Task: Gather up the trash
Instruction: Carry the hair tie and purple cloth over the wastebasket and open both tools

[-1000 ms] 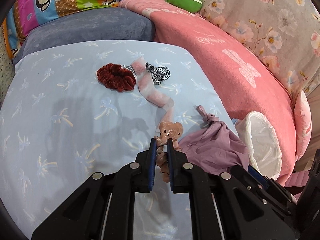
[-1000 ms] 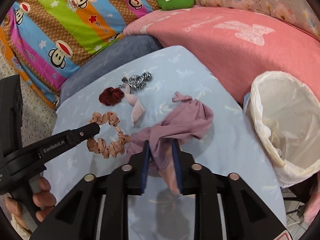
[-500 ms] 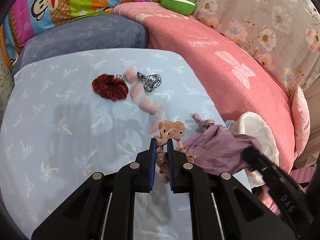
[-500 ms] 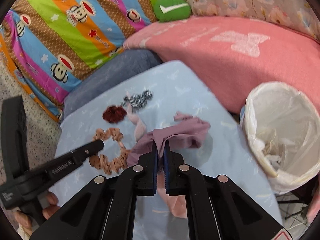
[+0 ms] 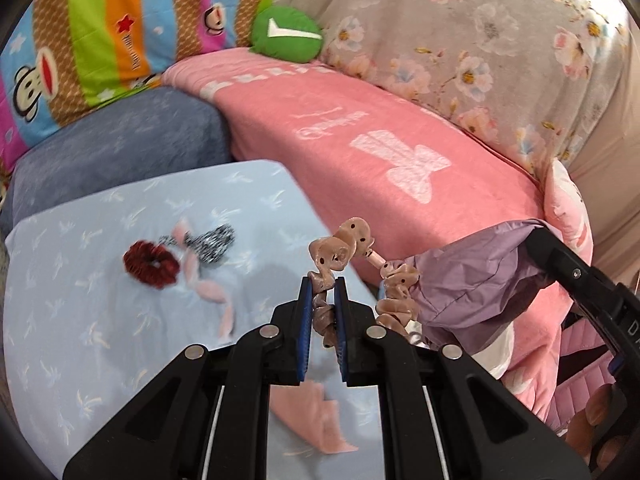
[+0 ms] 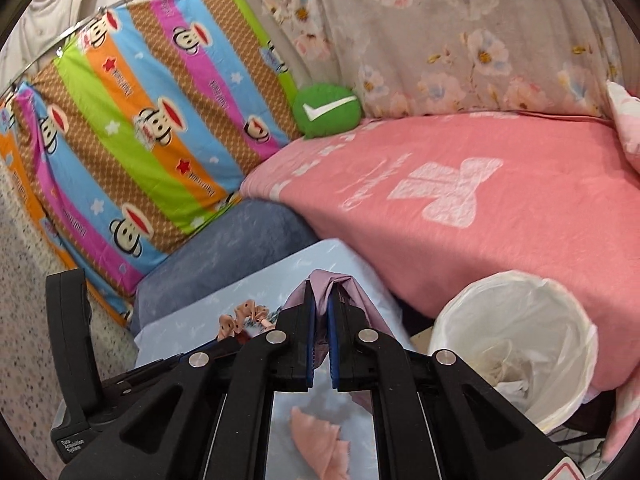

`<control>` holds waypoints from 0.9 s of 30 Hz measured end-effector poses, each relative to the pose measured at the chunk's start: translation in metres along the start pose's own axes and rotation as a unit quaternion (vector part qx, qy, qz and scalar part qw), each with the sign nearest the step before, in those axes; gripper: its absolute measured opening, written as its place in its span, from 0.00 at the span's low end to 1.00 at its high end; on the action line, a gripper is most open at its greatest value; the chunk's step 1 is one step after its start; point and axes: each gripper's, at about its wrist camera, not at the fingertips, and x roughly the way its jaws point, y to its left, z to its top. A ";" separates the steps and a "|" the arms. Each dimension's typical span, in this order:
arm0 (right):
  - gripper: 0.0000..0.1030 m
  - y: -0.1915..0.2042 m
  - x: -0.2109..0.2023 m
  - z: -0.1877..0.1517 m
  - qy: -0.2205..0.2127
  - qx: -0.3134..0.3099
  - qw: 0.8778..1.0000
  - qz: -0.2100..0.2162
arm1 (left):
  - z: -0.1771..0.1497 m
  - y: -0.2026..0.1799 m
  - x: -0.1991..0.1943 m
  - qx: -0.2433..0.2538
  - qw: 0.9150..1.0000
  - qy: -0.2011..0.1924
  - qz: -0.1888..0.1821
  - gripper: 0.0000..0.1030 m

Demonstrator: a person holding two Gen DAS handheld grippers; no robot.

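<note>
My left gripper [image 5: 323, 280] is shut on a tan dotted scrunchie [image 5: 340, 250] and holds it lifted above the light-blue table [image 5: 80, 320]. My right gripper [image 6: 319, 298] is shut on a purple cloth [image 6: 348, 292], which hangs raised; it also shows in the left wrist view [image 5: 472, 276]. A bin with a white bag [image 6: 516, 344] stands low at the right of the right wrist view, with crumpled paper inside. A dark red scrunchie [image 5: 150, 264], a black-and-white scrunchie [image 5: 214, 240] and a pink strip [image 5: 206, 290] lie on the table.
A pink scrap [image 5: 320, 412] lies on the table near me. A pink blanket [image 5: 380, 152] covers the bed behind, with a green cushion [image 5: 286, 36], a striped monkey pillow [image 6: 160, 140] and a blue-grey cushion [image 5: 120, 148].
Both grippers have lifted their items off the table and moved right, toward the bin. The right gripper closed on the purple cloth over the last second.
</note>
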 end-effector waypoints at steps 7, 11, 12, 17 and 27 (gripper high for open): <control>0.05 -0.050 -0.027 0.013 -0.025 0.028 0.999 -0.037 | 0.011 -0.051 0.011 0.038 0.999 0.000 -0.022 0.11; 0.05 -0.077 -0.039 0.015 -0.033 0.041 0.997 -0.057 | 0.011 -0.076 0.017 0.059 0.998 0.005 -0.034 0.11; 0.05 -0.083 -0.041 0.015 -0.035 0.044 0.996 -0.062 | 0.011 -0.082 0.020 0.063 0.997 0.007 -0.037 0.11; 0.05 -0.114 -0.048 0.010 -0.031 0.064 0.994 -0.080 | 0.010 -0.113 0.033 0.089 0.994 0.020 -0.054 0.12; 0.05 -0.149 -0.045 0.001 -0.022 0.090 0.991 -0.098 | 0.004 -0.153 0.063 0.109 0.989 0.062 -0.072 0.13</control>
